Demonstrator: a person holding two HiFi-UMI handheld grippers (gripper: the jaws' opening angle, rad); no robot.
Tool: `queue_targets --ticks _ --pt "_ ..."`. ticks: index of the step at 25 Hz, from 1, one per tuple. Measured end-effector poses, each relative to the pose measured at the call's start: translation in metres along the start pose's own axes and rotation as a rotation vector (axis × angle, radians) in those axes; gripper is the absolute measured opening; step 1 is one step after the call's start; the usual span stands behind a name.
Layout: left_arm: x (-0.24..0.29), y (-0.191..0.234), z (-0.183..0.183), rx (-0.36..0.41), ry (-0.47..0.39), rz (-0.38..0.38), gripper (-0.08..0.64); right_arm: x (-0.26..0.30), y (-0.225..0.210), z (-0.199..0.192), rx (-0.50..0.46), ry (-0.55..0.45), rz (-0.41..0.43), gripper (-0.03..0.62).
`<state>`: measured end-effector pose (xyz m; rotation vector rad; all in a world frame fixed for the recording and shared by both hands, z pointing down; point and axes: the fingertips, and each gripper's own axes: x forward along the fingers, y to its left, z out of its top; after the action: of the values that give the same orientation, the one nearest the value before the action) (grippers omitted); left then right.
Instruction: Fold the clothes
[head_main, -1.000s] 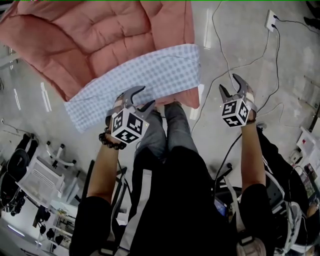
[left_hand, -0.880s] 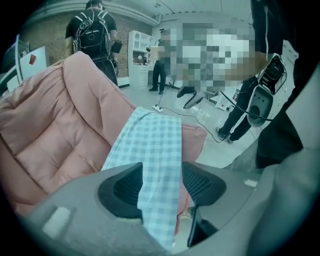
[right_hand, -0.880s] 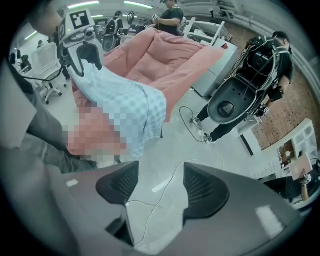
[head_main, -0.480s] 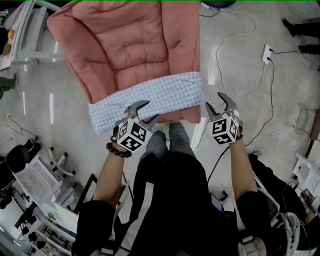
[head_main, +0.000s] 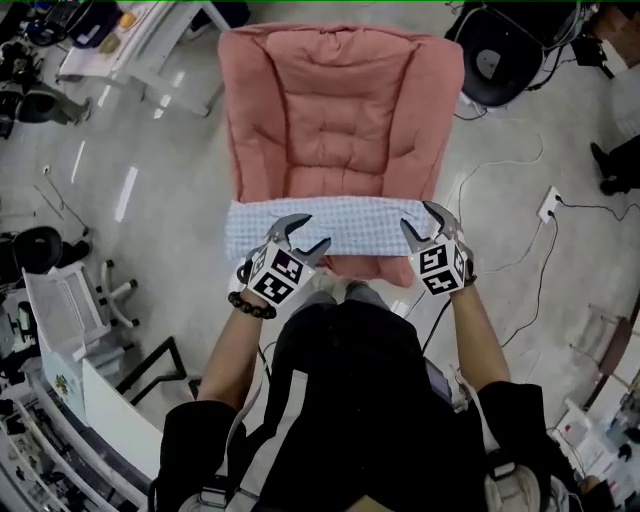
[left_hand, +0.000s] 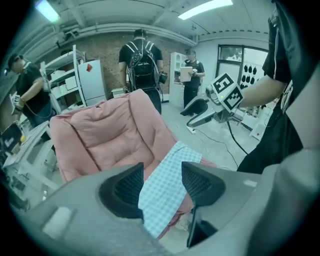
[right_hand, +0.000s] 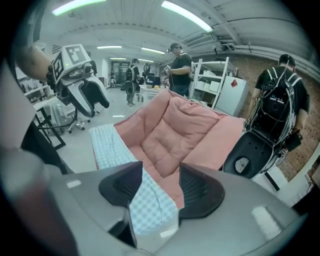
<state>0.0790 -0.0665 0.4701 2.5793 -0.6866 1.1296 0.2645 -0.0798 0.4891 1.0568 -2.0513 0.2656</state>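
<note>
Both arms have come up from beside my legs. Left claw (head_main: 312, 231) and right claw (head_main: 416, 215) now hover over opposite ends of blue-white checked cloth (head_main: 350, 225). Cloth lies flat across front edge of pink quilted lounge chair (head_main: 340, 110). Left claw released, empty. Right claw jaws just been narrowing, still apart, nothing pinched. Likely lining up to grasp both ends; folding not yet begun.

The pink padded chair (head_main: 340, 110) is looked down on steeply from the head camera. It is set in the upper middle of that frame, with floor (head_main: 160, 230) all round. From the two gripper views it is seen nearer and obliquely, from opposite front corners — the checked cloth (head_main: 330, 222) is shared by all three.
</note>
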Motion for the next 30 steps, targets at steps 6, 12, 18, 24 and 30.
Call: queue_targets --ticks 6,12,18,24,30 --pt "-0.044 0.017 -0.021 -0.194 -0.085 0.085 0.241 0.014 0.018 0.048 -0.078 -0.015 0.073 0.221" --pt "-0.072 0.026 -0.056 -0.286 -0.111 0.108 0.239 0.004 0.048 0.078 -0.131 0.029 0.077 0.212" --pt "-0.073 0.025 -0.052 -0.275 -0.125 0.118 0.239 -0.02 0.056 0.103 -0.142 0.0 0.055 0.207" --pt "-0.067 0.026 -0.032 -0.35 -0.161 0.184 0.239 -0.023 0.026 0.111 -0.125 -0.023 0.126 0.206" --pt "-0.027 0.013 -0.024 -0.506 -0.142 0.334 0.238 -0.004 -0.007 0.119 -0.238 -0.146 0.271 0.167"
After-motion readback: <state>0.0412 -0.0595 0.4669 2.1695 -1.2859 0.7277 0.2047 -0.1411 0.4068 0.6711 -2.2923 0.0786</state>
